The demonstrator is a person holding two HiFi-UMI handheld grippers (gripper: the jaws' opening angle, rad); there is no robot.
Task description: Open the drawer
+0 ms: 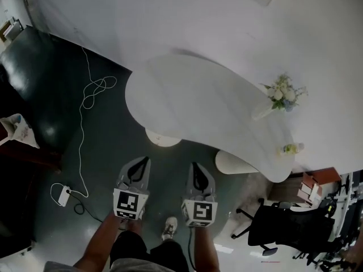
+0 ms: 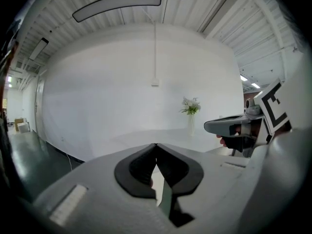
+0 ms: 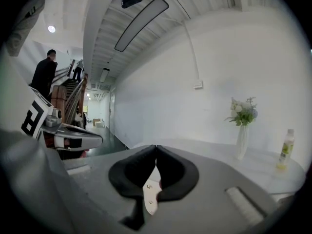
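Observation:
No drawer shows in any view. In the head view both grippers hang side by side over the dark floor, in front of the person's legs, and point toward a white curved table. My left gripper is shut with nothing in it; its black pads meet at the tip. My right gripper is shut and empty too, with its pads touching. Each gripper view shows the other gripper off to the side: the right gripper and the left gripper.
On the table stand a vase of flowers and a small bottle. Two round pedestals carry it. A black office chair is at the right, a white cable with a power strip on the floor at the left, and a dark sofa beyond.

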